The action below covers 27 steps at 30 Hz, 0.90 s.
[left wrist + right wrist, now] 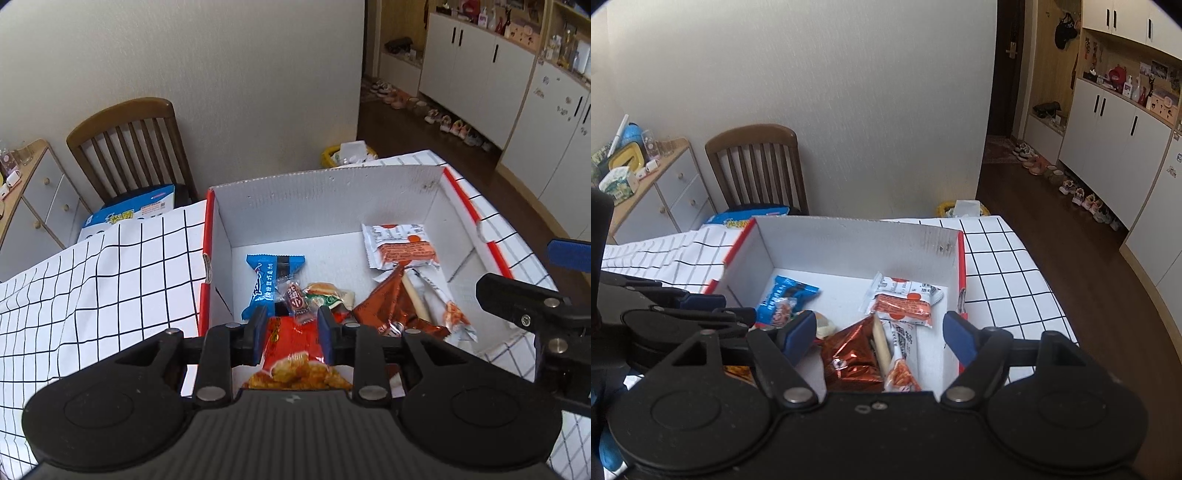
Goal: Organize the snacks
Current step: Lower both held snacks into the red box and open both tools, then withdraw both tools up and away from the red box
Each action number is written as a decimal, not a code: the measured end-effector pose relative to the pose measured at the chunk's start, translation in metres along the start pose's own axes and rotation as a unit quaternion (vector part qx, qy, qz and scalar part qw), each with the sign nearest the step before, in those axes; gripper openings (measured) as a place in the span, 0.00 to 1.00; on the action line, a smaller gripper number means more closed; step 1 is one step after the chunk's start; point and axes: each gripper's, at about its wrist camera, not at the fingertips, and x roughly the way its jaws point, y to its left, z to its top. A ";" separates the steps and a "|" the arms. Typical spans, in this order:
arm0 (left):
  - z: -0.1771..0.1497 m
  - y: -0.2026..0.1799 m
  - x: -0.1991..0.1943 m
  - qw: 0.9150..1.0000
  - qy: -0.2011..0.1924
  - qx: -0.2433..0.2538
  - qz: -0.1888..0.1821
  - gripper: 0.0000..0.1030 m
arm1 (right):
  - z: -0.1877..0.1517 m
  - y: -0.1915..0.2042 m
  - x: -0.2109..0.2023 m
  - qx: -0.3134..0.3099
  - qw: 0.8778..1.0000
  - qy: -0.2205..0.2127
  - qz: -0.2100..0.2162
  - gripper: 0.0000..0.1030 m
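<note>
A white cardboard box with red rims stands on the checked tablecloth and holds several snacks. Among them are a blue packet, a white and orange packet, a brown foil packet and a long stick snack. My left gripper hangs over the box's near left part, its blue pads a little apart. A red bag of fried bites shows in the gap and spreads wider behind the fingers. My right gripper stands open above the brown foil packet, holding nothing.
A wooden chair with a blue carton on its seat stands behind the table. A low drawer cabinet is at the left. A yellow bin sits past the table's far edge. White cupboards and shoes line the right.
</note>
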 end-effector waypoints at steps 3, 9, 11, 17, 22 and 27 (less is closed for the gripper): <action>-0.006 0.004 -0.015 1.000 -0.009 0.001 -0.009 0.27 | -0.003 0.004 -0.014 0.000 1.000 -0.009 0.004 0.77; -0.019 0.011 -0.042 0.999 -0.027 0.007 -0.022 0.27 | -0.011 0.008 -0.037 0.006 1.000 -0.020 0.012 0.78; -0.024 0.013 -0.051 0.999 -0.031 0.005 -0.030 0.30 | -0.015 0.009 -0.044 0.010 1.000 -0.025 0.014 0.80; -0.044 0.017 -0.083 0.997 -0.076 0.012 -0.024 0.77 | -0.029 0.016 -0.066 0.012 0.999 -0.035 0.027 0.81; -0.057 0.025 -0.102 0.996 -0.080 0.000 -0.046 0.77 | -0.044 0.023 -0.087 0.015 0.998 -0.043 0.045 0.86; -0.075 0.032 -0.119 0.995 -0.083 -0.010 -0.060 0.77 | -0.060 0.029 -0.107 0.017 0.997 -0.053 0.061 0.92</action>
